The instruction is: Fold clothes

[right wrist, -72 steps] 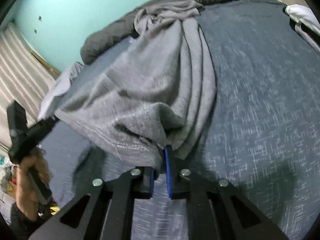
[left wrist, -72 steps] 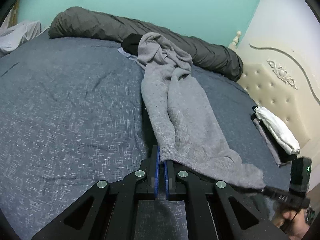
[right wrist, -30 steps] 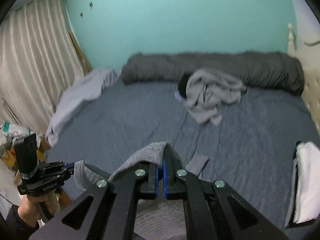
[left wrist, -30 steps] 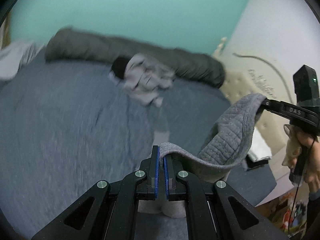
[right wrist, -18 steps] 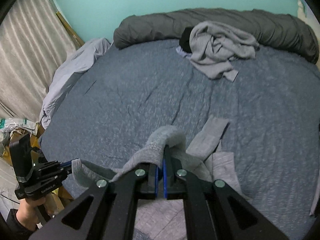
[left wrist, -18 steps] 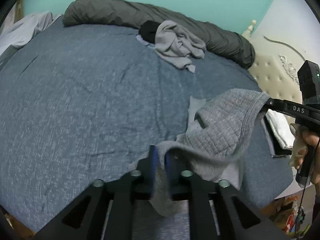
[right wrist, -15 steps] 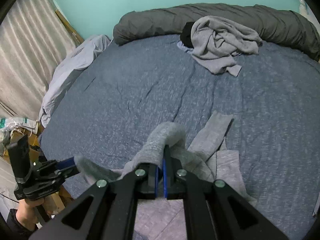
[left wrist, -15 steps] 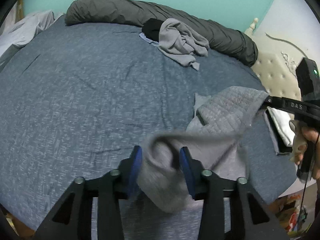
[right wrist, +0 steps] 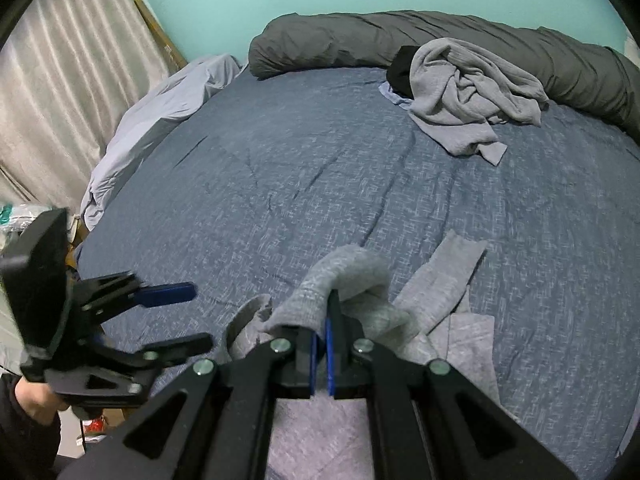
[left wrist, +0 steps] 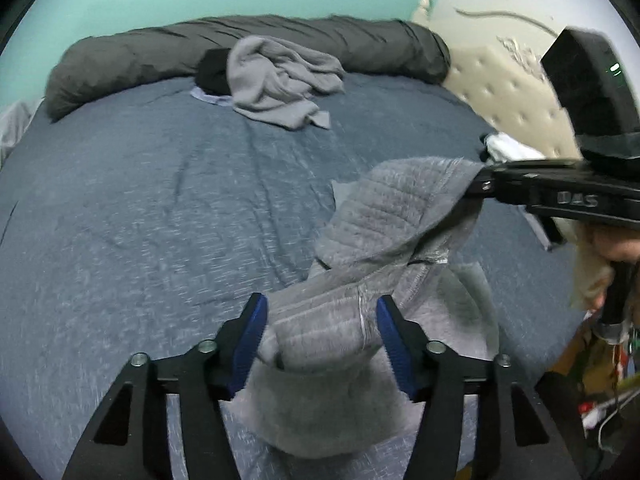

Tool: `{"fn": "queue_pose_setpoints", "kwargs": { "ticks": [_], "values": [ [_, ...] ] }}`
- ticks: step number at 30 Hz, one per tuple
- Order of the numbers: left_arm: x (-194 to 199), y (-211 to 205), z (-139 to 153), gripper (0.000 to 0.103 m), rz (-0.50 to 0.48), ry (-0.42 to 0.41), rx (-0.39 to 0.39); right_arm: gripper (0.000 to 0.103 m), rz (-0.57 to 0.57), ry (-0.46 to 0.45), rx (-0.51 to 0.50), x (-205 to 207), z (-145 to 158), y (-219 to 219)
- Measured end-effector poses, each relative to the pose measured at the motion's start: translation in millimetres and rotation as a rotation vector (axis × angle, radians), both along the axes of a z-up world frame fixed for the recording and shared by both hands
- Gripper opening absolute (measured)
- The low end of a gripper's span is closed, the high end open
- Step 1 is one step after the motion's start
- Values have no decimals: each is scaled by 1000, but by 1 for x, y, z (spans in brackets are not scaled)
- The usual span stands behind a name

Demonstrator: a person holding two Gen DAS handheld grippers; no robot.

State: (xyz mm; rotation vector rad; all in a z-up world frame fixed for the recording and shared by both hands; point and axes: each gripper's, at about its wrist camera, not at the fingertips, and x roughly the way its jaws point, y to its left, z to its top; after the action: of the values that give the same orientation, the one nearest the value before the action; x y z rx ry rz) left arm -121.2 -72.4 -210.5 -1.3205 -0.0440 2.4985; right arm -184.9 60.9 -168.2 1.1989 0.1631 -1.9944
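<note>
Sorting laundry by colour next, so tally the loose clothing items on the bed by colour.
Grey: 2, the grey garment in the right claw and the crumpled grey garment by the rolled duvet
Black: 1, the black item
Light blue: 1, the scrap
White: 1, the white item
Total: 5

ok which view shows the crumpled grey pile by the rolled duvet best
The right wrist view: the crumpled grey pile sits large and sharp there, folds distinct. The left wrist view shows the same pile smaller and softer, farther up the bed.
</note>
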Motion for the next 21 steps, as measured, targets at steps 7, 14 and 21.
{"fn": "queue_pose_setpoints", "kwargs": {
  "ticks": [7,14,21],
  "values": [
    [-16,23,-15,68,-95,-13,-19,3,7,-1,13,-1,-6,6],
    [-31,39,-35,65,-153,-40,-32,3,25,-4,12,1,-8,10],
    [-28,38,-33,9,-147,-19,-34,3,20,-16,5,0,-13,13]
  ]
}}
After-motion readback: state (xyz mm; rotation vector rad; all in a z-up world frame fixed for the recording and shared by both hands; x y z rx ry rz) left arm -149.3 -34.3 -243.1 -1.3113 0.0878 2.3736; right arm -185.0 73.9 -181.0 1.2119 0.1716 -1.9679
